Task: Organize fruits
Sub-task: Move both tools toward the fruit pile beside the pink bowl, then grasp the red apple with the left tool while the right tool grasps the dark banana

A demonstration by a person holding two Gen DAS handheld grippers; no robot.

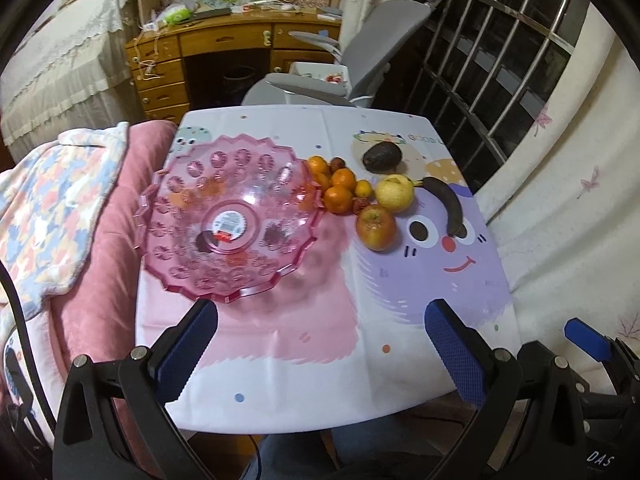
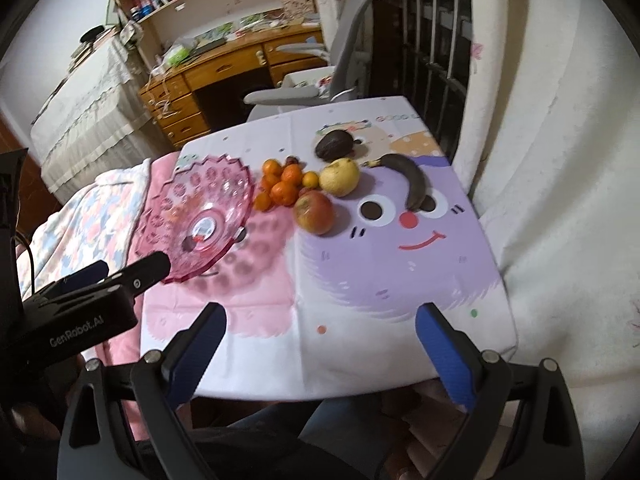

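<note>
Left gripper [image 1: 320,336], lower frame: jaws spread wide, blue pads bare, gripping nothing, touching nothing, above near table edge. Right gripper [image 2: 320,332], lower frame: likewise wide apart, empty. Pink bowl [image 1: 228,220] at centre-left on table [image 1: 312,380], raised and tilted, shadow beneath. Fruit clustered just right of bowl: oranges [image 1: 338,190], apple [image 1: 376,227], pear [image 1: 394,193], dark banana [image 1: 448,206], avocado [image 1: 382,157] toward upper centre.
</note>
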